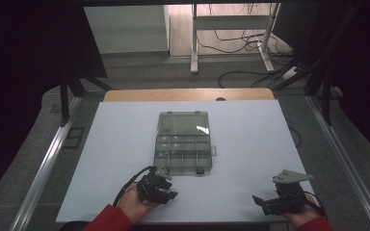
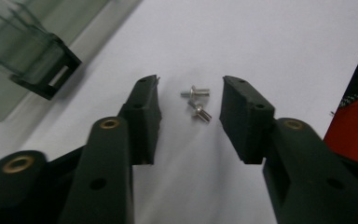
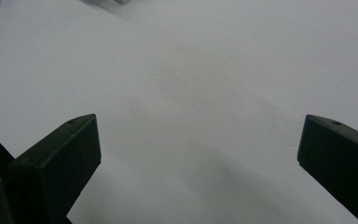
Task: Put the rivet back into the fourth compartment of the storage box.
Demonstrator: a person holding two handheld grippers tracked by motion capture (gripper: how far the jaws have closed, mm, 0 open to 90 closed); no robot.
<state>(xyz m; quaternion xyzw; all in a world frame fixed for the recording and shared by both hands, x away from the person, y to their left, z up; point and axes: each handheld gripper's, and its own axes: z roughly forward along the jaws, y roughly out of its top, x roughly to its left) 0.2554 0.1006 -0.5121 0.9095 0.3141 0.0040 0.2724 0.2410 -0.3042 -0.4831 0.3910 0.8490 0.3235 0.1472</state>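
Grey floor (image 1: 139,72), white desk legs (image 1: 194,43) – tangled cables (image 1: 236,43), dark curtains (image 1: 24,57) flanking.

Ahead of the right gripper (image 3: 198,154) the white surface (image 3: 205,70) lies bare, with free passage between and beyond its wide-set jaws. Between the left gripper's (image 2: 191,109) jaws lie two small screws (image 2: 198,102), neither touching a pad. The clear compartment box (image 2: 25,56) blocks the way just beyond, to its left.
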